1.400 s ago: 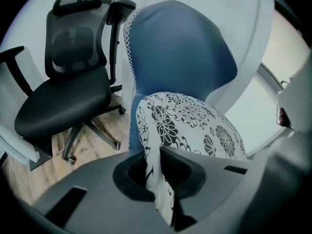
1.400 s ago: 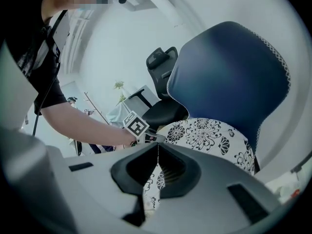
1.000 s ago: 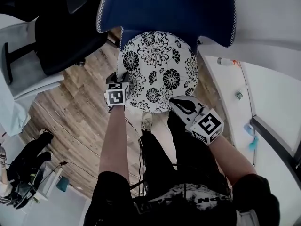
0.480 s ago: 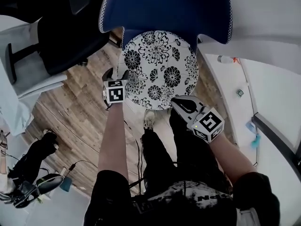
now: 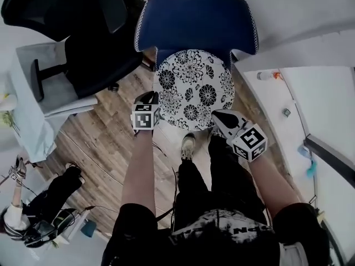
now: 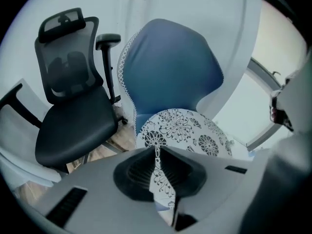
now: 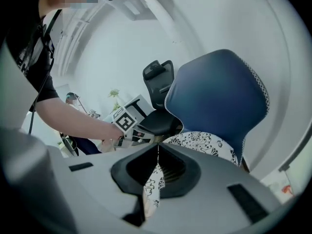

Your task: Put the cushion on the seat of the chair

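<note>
Cushion [image 5: 194,87] lies before the backrest of the chair [image 5: 197,21]; office chair [image 5: 83,43] stands left of both.

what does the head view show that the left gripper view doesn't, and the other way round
Only the head view: the person's legs, a shoe and black gear on the floor at lower left. Only the left gripper view: the left gripper up close, its jaws, which have just been closing, pinching a fold of the cushion at its edge. Both: the blue chair, the cushion and the black office chair.
</note>
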A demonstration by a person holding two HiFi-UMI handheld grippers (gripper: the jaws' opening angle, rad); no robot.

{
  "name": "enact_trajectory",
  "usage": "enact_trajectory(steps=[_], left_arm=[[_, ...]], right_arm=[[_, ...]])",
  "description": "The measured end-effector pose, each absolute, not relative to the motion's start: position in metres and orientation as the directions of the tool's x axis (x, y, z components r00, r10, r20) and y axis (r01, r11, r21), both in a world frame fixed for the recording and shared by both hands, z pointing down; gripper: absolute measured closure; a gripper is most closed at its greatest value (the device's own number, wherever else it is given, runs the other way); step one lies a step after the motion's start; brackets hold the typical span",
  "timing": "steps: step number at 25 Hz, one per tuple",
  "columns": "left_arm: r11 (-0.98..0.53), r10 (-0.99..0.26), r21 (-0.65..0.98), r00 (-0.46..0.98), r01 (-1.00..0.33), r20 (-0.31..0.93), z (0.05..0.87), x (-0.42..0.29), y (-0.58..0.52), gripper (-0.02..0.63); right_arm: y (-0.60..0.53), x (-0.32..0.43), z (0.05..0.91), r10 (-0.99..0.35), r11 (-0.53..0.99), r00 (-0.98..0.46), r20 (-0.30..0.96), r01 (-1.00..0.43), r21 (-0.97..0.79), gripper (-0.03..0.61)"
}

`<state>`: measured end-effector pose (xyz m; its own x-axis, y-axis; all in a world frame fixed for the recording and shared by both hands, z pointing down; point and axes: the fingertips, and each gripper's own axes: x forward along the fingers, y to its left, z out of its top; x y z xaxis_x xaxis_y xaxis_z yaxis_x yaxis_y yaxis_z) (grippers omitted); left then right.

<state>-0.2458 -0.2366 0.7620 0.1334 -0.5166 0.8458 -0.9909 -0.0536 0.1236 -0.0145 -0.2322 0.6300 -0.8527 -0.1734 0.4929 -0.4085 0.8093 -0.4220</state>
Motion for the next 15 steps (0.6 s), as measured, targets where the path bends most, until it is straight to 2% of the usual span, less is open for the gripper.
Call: enact_trajectory(steps=[4, 15], left_arm=[[-0.086, -0.536, 0.181, 0.199, -0.980, 0.820, 0.736, -0.222, -0.229, 0.597], [-0.251, -0.649, 0.282, 0.378, -0.926, 0.660, 0.632, -0.155, -0.239, 0.599]], right_arm=[[-0.229, -0.015, 0.616, -0.198, 0.839, -0.841, 0.503, -0.411, -0.357, 0.560], [-0.235, -0.029, 0.561, -0.325, 0.835, -0.838, 0.439, -0.472, -0.283, 0.560]])
